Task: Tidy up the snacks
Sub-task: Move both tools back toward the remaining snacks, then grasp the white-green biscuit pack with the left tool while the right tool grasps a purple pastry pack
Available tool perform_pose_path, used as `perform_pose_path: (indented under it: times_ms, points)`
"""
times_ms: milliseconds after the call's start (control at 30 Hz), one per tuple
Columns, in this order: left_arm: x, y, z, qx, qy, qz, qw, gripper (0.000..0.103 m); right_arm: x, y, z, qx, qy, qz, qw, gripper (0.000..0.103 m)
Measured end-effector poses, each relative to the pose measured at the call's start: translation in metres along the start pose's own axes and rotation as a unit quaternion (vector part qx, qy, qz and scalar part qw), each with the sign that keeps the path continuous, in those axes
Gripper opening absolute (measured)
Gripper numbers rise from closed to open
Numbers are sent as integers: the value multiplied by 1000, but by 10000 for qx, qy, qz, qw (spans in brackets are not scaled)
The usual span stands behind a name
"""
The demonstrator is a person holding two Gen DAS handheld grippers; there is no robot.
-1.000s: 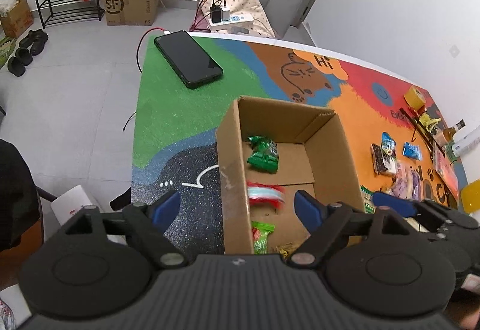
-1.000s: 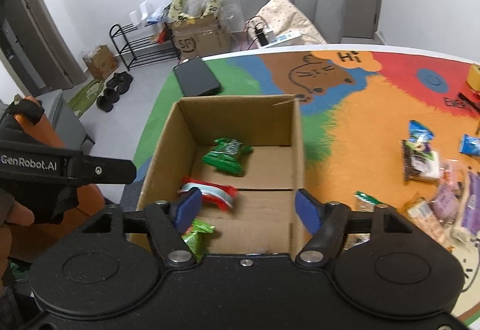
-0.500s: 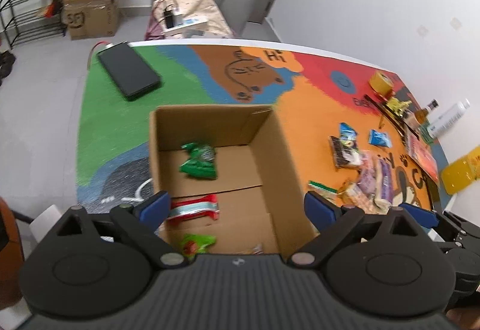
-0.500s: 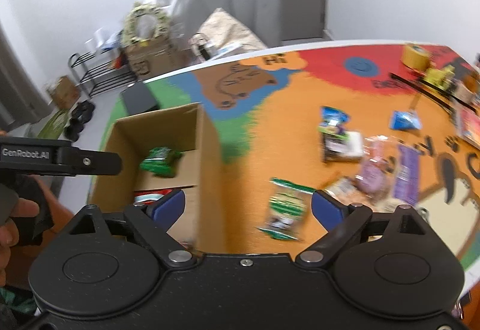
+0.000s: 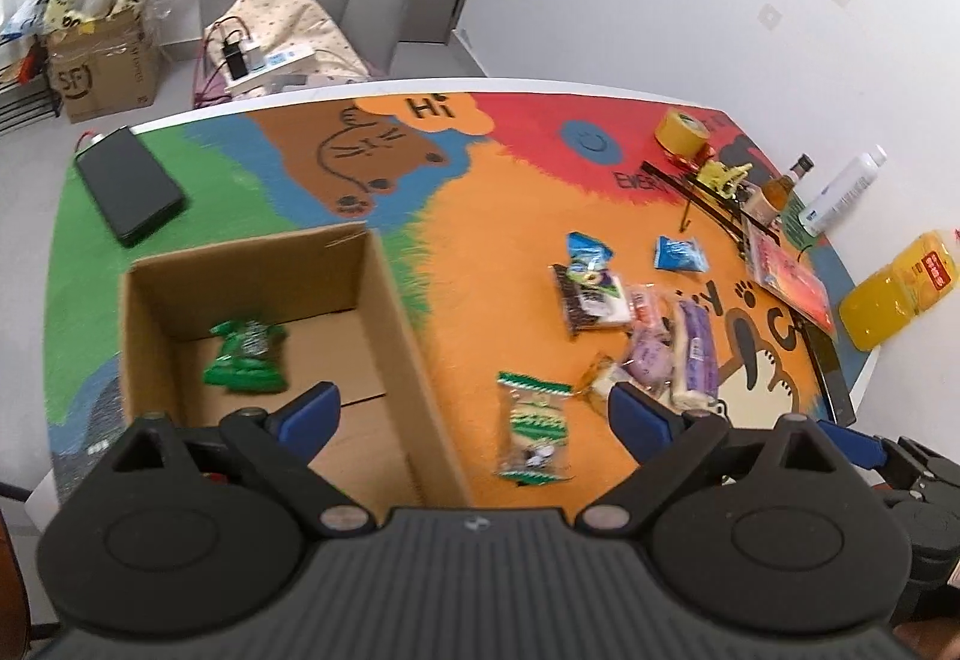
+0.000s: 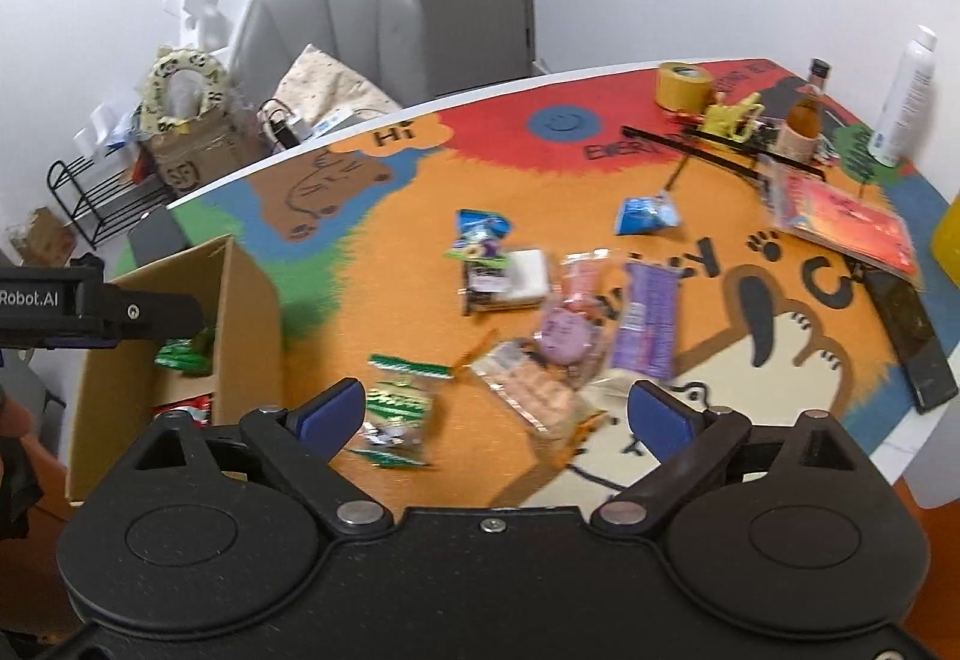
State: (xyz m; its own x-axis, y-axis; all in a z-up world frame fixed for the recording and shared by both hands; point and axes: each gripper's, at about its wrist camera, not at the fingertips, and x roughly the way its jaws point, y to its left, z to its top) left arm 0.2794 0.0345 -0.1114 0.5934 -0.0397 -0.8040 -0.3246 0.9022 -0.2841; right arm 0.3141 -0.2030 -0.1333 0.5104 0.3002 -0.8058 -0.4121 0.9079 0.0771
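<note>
Both grippers swing away from the box (image 5: 384, 336). Right gripper (image 6: 495, 414), jaws wide and empty, hangs nearest the green snack (image 6: 396, 408), lying lengthwise ahead; left gripper (image 5: 468, 414) open too.

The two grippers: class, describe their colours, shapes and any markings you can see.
Each gripper, left gripper and right gripper, has a black body with two round discs, angular black linkage arms with silver pivot pins, and blue-padded fingers. The right wrist view shows white "Robot.AI" lettering on the left gripper's side.
</note>
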Motion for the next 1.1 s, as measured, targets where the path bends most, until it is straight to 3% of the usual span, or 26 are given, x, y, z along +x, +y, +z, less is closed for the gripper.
perform_pose_path:
  times_ms: [167, 300, 433, 900, 1100]
  points:
    - [13, -26, 9, 154, -11, -156, 9998, 93, 1, -26, 2, 211, -27, -47, 9998, 94]
    - [27, -43, 11, 157, 50, -220, 9996, 91, 10, -45, 5, 277, 110, 29, 9996, 79]
    - [43, -55, 12, 107, 178, -235, 9995, 85, 23, -61, 6, 342, 258, 123, 9990, 71]
    - [111, -75, 0, -43, 881, 192, 9959, 58, 74, -86, 23, -89, 680, 493, 9964, 57]
    - [128, -75, -2, 43, 1050, 384, 9937, 56, 97, -82, 30, -339, 827, 740, 9932, 48]
